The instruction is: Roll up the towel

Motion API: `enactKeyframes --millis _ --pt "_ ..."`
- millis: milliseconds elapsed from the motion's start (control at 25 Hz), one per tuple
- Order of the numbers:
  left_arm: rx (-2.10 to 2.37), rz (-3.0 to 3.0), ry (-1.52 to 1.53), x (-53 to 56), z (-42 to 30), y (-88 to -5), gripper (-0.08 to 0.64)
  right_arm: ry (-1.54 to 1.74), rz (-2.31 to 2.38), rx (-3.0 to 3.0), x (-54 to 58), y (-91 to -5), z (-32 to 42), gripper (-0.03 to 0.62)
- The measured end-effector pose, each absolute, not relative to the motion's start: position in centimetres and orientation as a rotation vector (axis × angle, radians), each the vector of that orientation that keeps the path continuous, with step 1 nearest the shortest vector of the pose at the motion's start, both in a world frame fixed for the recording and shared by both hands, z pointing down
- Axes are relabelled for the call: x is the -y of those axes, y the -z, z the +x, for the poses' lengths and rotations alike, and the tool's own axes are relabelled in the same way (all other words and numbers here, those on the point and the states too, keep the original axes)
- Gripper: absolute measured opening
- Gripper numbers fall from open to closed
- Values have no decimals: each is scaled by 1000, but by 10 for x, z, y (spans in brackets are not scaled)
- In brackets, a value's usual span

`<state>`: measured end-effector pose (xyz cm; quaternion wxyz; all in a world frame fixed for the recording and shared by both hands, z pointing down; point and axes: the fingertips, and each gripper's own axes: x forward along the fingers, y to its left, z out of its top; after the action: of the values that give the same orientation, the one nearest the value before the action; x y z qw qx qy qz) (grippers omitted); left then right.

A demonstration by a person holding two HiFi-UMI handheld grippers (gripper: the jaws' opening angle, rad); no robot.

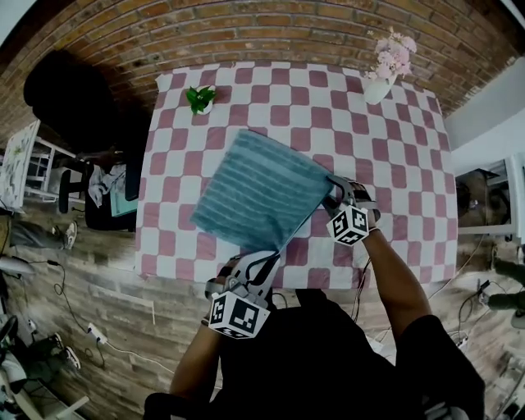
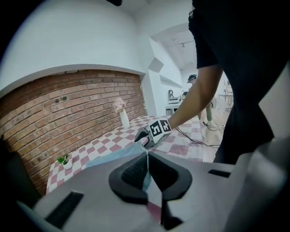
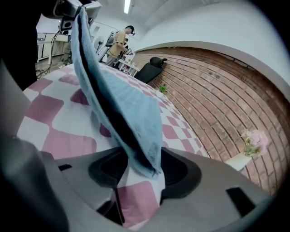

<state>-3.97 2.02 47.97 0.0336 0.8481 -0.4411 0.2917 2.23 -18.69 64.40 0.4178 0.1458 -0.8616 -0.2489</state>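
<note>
The blue-green striped towel (image 1: 262, 189) hangs lifted and slanted over the pink-and-white checked table (image 1: 394, 148). My left gripper (image 1: 264, 261) is at the table's near edge, shut on the towel's near corner; in the left gripper view the cloth (image 2: 113, 156) is pinched between the closed pads (image 2: 147, 168). My right gripper (image 1: 333, 194) is at the towel's right corner. In the right gripper view that corner (image 3: 136, 136) dangles between the parted jaws (image 3: 138, 168), and checked cloth shows in the gap beside it. The towel runs up from there to the left gripper (image 3: 77, 7).
A small potted plant (image 1: 199, 99) stands at the table's far left and a white vase of pink flowers (image 1: 385, 70) at the far right, both against a brick wall. A black chair (image 1: 61, 98) and clutter lie left of the table, cables on the wooden floor.
</note>
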Motion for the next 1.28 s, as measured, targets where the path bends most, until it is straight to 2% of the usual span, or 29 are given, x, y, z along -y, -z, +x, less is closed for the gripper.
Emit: enactKeyframes --millis 120,160,240,280,840,1280 --pt "1382 2575 -912 -22 -42 -482 8 659 361 2129 207 -646 29 178" --pt "1389 2561 -915 -23 -43 -484 8 673 352 2119 212 -645 31 149" --pt "1406 2530 -924 -24 -47 -490 8 723 313 2103 218 -642 31 50" --pt "1414 2514 -932 -25 -49 -493 8 754 284 2095 219 -640 30 41" --pt "1541 2270 -846 -38 -82 -538 8 1103 -303 1871 216 -623 17 41" --pt "1738 2051 -903 -32 -180 -559 8 1335 -482 1723 239 -588 -121 43"
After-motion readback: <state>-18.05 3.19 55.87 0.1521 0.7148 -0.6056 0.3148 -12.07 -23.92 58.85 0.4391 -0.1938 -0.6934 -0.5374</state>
